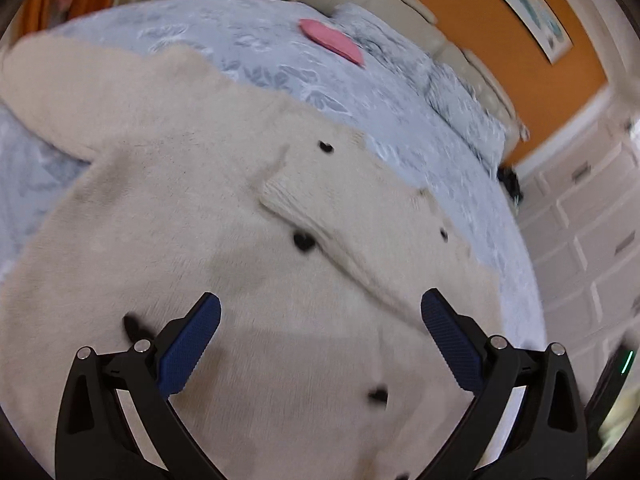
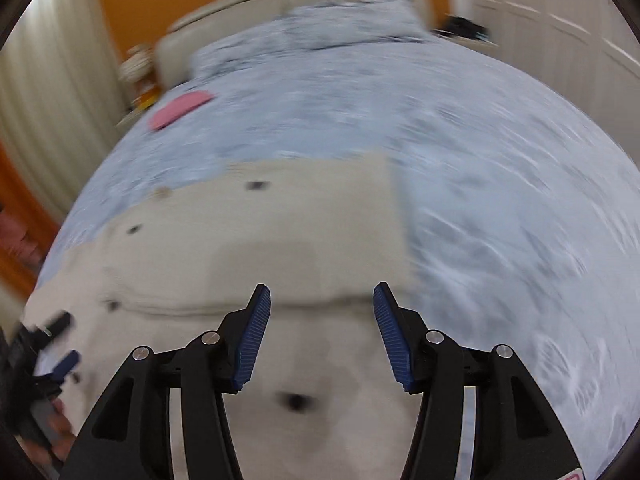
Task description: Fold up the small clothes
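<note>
A cream knit cardigan (image 1: pixel 180 208) with black buttons (image 1: pixel 304 241) lies spread on a pale blue patterned bedspread (image 1: pixel 256 40). One sleeve (image 1: pixel 332 224) is folded across its front. My left gripper (image 1: pixel 320 320) is open and empty, just above the cardigan's body. In the right wrist view the cardigan (image 2: pixel 280 232) lies below and ahead, and my right gripper (image 2: pixel 322 304) is open and empty over its right part. The left gripper (image 2: pixel 52 344) shows at the far left edge of that view. The right view is blurred.
A pink folded item (image 1: pixel 332 40) lies further up the bed; it also shows in the right wrist view (image 2: pixel 180 108). Blue pillows (image 1: pixel 452 92) and a cream headboard (image 1: pixel 396 4) are behind. White drawers (image 1: pixel 592 216) stand beside the bed.
</note>
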The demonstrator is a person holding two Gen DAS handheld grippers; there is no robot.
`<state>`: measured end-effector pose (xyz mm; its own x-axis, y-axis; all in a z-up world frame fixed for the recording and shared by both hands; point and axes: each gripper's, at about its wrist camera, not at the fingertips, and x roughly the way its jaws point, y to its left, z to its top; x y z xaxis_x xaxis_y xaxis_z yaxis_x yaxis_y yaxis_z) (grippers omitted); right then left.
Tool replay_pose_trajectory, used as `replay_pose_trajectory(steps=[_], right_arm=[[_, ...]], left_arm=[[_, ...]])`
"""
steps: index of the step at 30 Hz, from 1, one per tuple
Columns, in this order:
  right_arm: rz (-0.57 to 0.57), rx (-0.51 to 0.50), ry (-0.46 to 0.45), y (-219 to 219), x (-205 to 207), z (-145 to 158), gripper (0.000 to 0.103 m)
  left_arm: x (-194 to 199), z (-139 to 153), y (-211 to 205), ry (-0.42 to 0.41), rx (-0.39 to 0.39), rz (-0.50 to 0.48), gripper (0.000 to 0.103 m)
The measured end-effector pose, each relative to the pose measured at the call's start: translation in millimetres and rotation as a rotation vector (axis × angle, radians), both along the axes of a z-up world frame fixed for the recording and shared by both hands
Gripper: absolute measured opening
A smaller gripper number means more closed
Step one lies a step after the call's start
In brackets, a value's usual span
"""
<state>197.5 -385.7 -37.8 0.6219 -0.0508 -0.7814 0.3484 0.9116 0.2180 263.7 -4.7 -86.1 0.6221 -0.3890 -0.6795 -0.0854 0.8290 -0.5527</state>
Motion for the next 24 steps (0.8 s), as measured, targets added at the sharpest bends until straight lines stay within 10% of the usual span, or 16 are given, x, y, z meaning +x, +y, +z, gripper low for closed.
replay_pose_trajectory(steps=[5, 8, 10, 12, 19, 24], right_arm=[[0.073, -0.066, 0.097, -15.9, 21.7, -41.7, 0.053], [0.087, -0.017, 0.097, -21.7, 37.0, -55.1, 0.049], [0.087, 0.061, 0.052, -27.4, 45.4, -51.6, 0.013], [0.063, 0.141, -0.051, -37.6, 40.9, -33.2, 0.009], [-0.014, 0.179, -0.008, -64.6, 27.9, -68.1, 0.008], [0.053, 0.185, -0.010, -47.9, -16.3, -12.4, 0.037]], left_arm=[[41.1, -19.1, -1.0, 0.025, -0.114, -0.010, 0.089], [55.1, -30.2, -4.6, 0.011, -0.124, -0.029, 0.048], [65.9, -39.3, -8.4, 0.032, -0.123, -0.054, 0.025], [72.2, -43.2, -6.3, 0.027, -0.117, -0.048, 0.013], [72.7, -50.8, 5.5, -0.001, -0.086, -0.020, 0.011], [56.1, -23.5, 18.3, -0.006, -0.118, -0.007, 0.034]])
